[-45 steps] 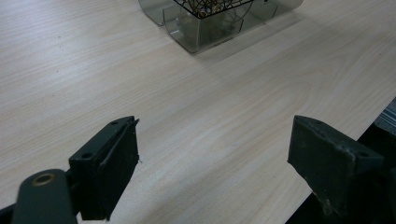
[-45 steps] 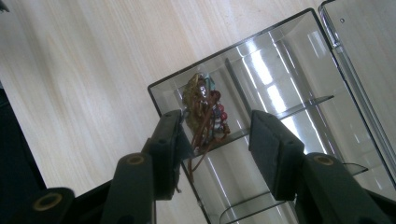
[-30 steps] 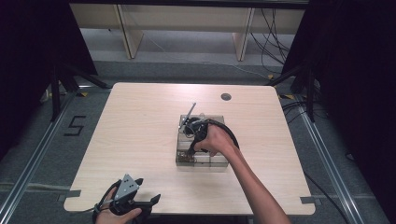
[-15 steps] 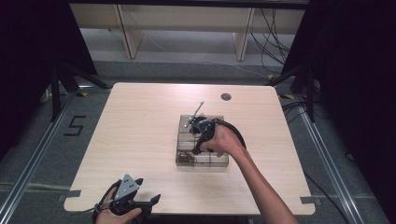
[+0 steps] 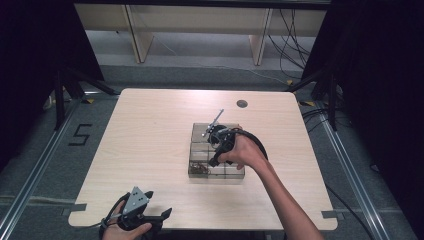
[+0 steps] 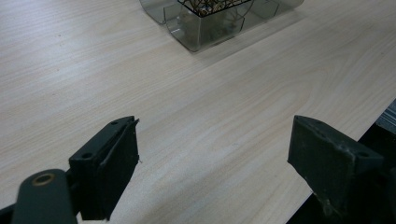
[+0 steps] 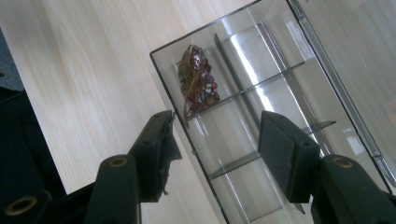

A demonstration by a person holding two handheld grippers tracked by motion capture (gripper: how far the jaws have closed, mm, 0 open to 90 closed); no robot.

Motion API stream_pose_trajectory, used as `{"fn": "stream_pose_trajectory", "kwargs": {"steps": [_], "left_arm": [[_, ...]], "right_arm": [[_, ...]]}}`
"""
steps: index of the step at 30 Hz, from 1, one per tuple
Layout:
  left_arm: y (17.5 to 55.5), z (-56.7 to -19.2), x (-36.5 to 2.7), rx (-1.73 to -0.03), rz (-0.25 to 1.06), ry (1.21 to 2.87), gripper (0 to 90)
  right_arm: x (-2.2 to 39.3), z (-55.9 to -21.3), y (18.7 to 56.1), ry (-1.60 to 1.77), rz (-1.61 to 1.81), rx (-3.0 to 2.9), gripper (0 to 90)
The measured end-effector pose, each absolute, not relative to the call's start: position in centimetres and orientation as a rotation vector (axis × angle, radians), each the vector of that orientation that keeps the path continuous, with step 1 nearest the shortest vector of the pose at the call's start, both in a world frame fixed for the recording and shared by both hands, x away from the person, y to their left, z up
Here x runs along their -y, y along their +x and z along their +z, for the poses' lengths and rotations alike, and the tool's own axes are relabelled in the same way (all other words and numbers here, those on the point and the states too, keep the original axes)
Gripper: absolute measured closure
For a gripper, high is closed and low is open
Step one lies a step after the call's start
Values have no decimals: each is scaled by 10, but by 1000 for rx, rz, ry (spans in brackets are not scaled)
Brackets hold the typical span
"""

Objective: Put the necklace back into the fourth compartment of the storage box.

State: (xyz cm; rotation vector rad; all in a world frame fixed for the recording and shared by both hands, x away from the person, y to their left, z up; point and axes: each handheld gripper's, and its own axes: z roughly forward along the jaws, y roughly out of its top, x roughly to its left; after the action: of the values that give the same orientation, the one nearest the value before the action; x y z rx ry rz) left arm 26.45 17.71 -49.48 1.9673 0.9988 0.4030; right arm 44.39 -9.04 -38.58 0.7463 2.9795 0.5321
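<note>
A clear plastic box [image 5: 231, 173] with several compartments sits at the middle of the table. A tangle of brown rubber bands [image 5: 199, 169] lies in its front left compartment, also visible as rubber bands [image 7: 197, 80] in a corner cell of the box [image 7: 280, 74]. My right gripper [image 5: 216, 155] hangs over the box, tilted down into it; in its own view the right gripper [image 7: 219, 149] is open with nothing between its jaws. My left gripper [image 5: 159, 220] rests at the table's front left edge, and the left gripper [image 6: 215, 163] stands wide open over bare wood.
The box [image 6: 210, 21] lies ahead of the left gripper, far across the wooden table [image 5: 150, 140]. A small dark round hole [image 5: 242, 104] marks the table's far side. The table's front edge runs right beside the left gripper.
The right hand and gripper have shifted slightly to the right over the box. The left gripper has stayed where it was.
</note>
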Motion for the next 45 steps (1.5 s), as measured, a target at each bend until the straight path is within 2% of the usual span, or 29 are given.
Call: {"fn": "stream_pose_trajectory", "kwargs": {"steps": [45], "left_arm": [[264,-495,-177,-1008,411,1993,157]], "right_arm": [[119,-385,425,777,632,-2936,410]]}}
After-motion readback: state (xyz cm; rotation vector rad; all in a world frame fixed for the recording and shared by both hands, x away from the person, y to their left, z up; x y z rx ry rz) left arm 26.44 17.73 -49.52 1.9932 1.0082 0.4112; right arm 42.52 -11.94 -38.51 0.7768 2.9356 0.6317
